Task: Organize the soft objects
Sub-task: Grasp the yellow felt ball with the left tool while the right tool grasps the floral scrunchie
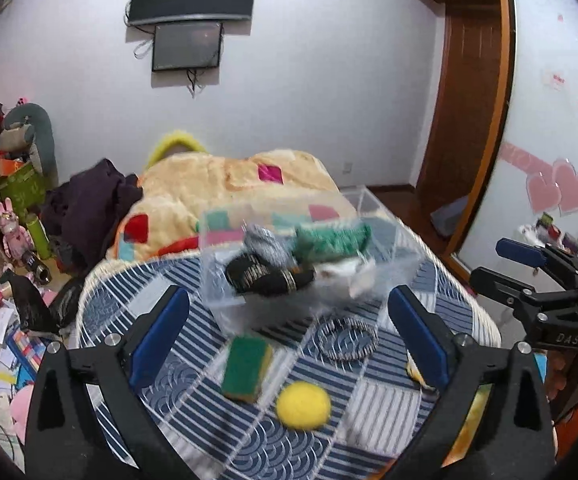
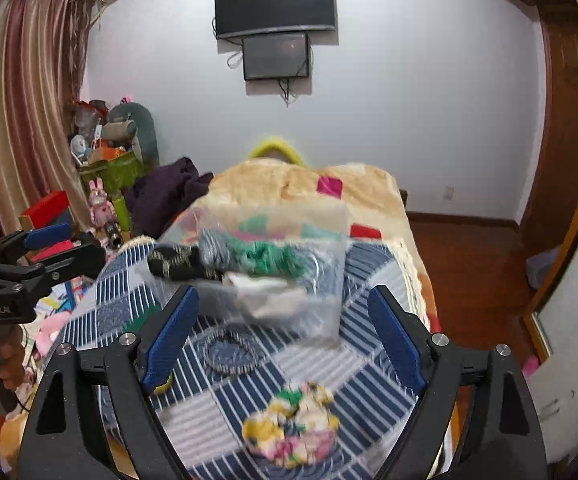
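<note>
A clear plastic box (image 1: 225, 288) (image 2: 325, 312) sits on the blue patterned quilt (image 1: 193, 412). It holds black socks (image 1: 269, 276), a grey knit piece (image 1: 265, 242), a green knit piece (image 1: 329, 240) (image 2: 273, 258) and a white cloth (image 2: 269, 294). In front of it lie a green-and-yellow sponge (image 1: 245, 368), a yellow ball (image 1: 303, 404) and a grey hair band (image 1: 347, 338) (image 2: 231, 350). A floral scrunchie (image 2: 293, 424) lies near my right gripper (image 2: 285, 340). My left gripper (image 1: 289, 344) is open and empty above the sponge and ball. My right gripper is open and empty.
A beige blanket (image 1: 217, 184) with coloured patches and a dark purple garment (image 1: 89, 204) cover the far bed. Clutter of boxes, toys and papers (image 1: 5, 240) fills the left floor. A wooden wardrobe with mirror door (image 1: 473, 128) stands right. The other gripper shows at each view's edge (image 1: 537, 280) (image 2: 29, 256).
</note>
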